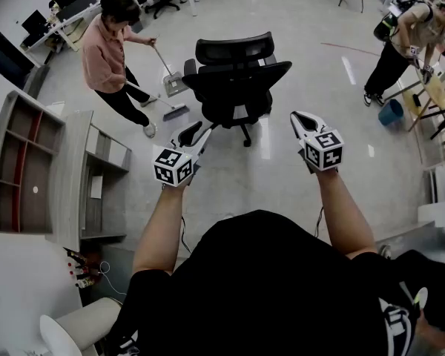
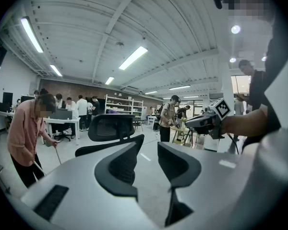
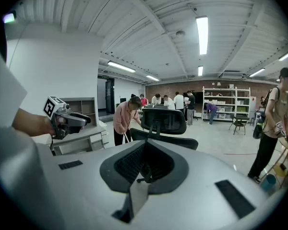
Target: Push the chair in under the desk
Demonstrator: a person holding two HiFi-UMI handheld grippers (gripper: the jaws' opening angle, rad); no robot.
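Observation:
A black office chair (image 1: pixel 237 76) stands on the grey floor ahead of me, its back toward me, away from the desk (image 1: pixel 70 176) at my left. My left gripper (image 1: pixel 200 130) hangs in the air just short of the chair's left side, jaws open with nothing between them. The right gripper (image 1: pixel 300 117) is level with it on the chair's right side, shut and empty, clear of the chair. The left gripper view shows the chair (image 2: pixel 110 128) beyond the open left gripper (image 2: pixel 148 145). In the right gripper view the chair (image 3: pixel 163 123) is beyond the shut right gripper (image 3: pixel 145 145).
A person (image 1: pixel 107 50) sweeps with a broom and dustpan (image 1: pixel 172 84) just left of the chair. Another person (image 1: pixel 408 39) bends over at the far right near a blue bucket (image 1: pixel 391 112) and a wooden stool (image 1: pixel 434 99). A white seat (image 1: pixel 74 332) is at my lower left.

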